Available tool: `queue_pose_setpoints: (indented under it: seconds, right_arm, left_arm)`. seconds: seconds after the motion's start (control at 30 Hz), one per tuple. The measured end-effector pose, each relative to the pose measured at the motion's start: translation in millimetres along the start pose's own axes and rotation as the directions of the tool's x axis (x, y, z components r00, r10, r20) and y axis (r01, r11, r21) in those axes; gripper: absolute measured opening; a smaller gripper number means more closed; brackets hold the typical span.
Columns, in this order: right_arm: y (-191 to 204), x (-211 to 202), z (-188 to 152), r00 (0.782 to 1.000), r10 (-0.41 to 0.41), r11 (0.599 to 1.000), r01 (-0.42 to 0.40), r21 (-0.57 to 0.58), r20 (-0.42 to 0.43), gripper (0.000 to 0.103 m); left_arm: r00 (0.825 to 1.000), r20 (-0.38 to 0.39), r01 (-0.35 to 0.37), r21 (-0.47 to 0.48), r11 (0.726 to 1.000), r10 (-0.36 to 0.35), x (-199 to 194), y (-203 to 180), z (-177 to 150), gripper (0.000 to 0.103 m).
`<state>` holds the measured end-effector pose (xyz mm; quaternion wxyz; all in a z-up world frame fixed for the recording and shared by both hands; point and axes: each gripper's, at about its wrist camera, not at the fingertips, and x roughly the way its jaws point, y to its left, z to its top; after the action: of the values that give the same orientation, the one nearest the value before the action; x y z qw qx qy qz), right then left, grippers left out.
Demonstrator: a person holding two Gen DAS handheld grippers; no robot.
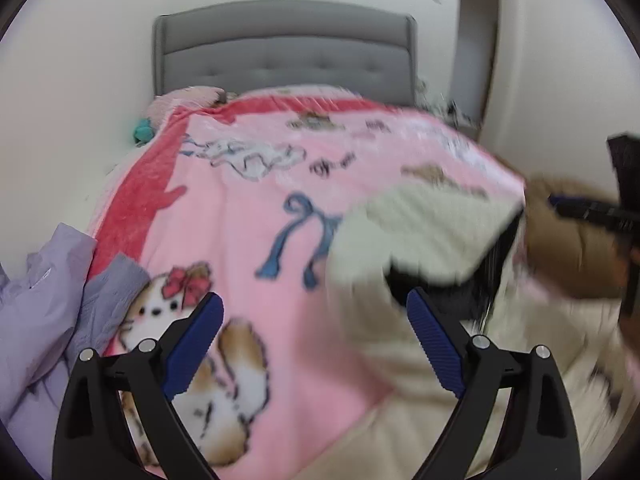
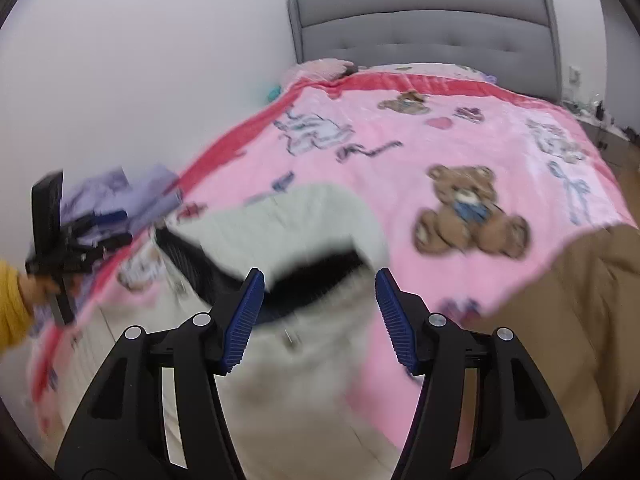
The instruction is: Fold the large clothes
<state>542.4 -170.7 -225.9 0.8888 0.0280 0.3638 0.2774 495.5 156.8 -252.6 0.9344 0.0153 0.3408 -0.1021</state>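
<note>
A lilac garment [image 1: 44,292] is lying crumpled at the bed's left edge, thin and creased; its loose folds could be slipping off the side if the blanket is tugged. The left hand-held gripper [image 1: 312,344] is hanging over the pink fleece blanket [image 1: 248,200] near the foot edge, its ribbed blue pads spread wide with nothing between them. The cream garment [image 2: 288,220] is sitting just ahead of it, near the foot edge and toward the bed's right side, thick and fuzzy with a dark lining showing at its opening. It is looking blurred and only loosely laid, so the fold is likely springing apart, since bulky pile resists a crease. The right hand-held gripper [image 2: 320,320] is standing half open over that dark opening, gripping nothing; a pad could be snagging the lining on the next grab. A tan garment [image 2: 592,300] is bunching at the bed's right foot corner, smooth and heavy-looking.
</note>
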Motion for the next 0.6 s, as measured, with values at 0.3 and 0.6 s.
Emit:
queue_pose_setpoints:
  seconds: [0.3, 0.6]
  right_arm:
    - [11, 110, 28, 0.941, -0.194, 0.975, 0.154, -0.163, -0.276, 0.031]
    - [-15, 144, -37, 0.900, -0.211, 0.974, 0.160, -0.163, -0.382, 0.032]
  left_arm:
    - [0.949, -0.316, -0.034, -0.034, 0.999, 0.022, 106, -28, 35, 0.091]
    - [0.894, -0.443, -0.066, -0.002, 0.998, 0.058, 150, -9, -26, 0.091]
